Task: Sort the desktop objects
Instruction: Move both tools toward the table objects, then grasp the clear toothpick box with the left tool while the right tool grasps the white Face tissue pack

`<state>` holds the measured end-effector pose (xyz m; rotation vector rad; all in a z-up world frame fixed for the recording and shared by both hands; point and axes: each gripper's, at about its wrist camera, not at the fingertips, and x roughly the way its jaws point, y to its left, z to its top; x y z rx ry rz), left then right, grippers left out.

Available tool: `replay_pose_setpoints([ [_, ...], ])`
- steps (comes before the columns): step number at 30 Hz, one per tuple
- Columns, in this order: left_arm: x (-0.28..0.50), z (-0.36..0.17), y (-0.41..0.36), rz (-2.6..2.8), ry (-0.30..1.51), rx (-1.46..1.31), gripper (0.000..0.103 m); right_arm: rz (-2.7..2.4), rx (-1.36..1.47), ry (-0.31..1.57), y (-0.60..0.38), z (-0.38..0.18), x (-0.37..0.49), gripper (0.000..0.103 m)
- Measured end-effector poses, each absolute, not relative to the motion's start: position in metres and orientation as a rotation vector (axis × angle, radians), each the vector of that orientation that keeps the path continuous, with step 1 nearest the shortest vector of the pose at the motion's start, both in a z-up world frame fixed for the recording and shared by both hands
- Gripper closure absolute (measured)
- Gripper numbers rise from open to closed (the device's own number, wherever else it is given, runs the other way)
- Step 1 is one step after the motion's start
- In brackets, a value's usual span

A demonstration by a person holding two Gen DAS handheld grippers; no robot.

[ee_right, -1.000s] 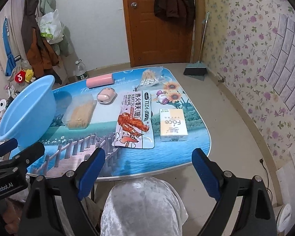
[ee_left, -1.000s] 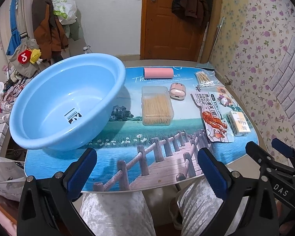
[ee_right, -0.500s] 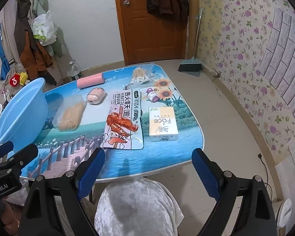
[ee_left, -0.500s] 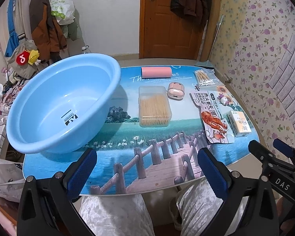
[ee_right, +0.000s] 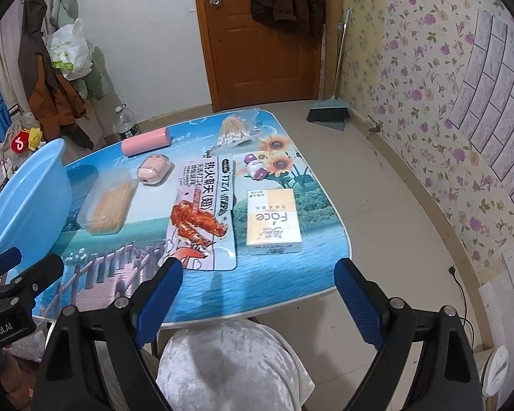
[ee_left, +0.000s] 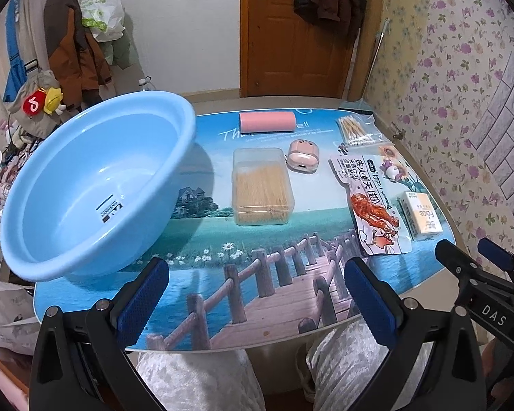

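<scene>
The left gripper (ee_left: 255, 296) hangs over the table's near edge with its blue pads spread wide, nothing between them and nothing touched. The right gripper (ee_right: 258, 289) sits the same way over the near right corner, jaws gaping and empty.

On the table (ee_left: 257, 294), going from the left edge: a light blue basin (ee_left: 96, 185) fills the left side, tilted, its rim overhanging the edge. Next comes a clear box of toothpicks (ee_left: 261, 190) around the middle, with a pink roll (ee_left: 268, 122) along the far edge behind it and a small pink case (ee_left: 303, 160) just right of the box. A bag of cotton swabs (ee_right: 234, 132) lies at the far right corner. A snack packet (ee_right: 204, 212) and a tissue pack (ee_right: 273, 221) lie side by side near the right edge, a small purple toy (ee_right: 255, 167) behind them.
</scene>
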<state>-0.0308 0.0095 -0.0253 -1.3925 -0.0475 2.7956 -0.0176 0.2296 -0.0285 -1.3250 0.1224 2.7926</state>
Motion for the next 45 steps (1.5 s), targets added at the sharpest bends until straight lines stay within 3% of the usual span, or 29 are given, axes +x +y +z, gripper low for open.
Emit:
replay_pose_setpoints([
  [45,-0.142,-0.076,0.041,2.771,-0.003,-1.495,0.0,2.704,-1.434,0.104,0.259,-0.089,-0.094,0.011],
])
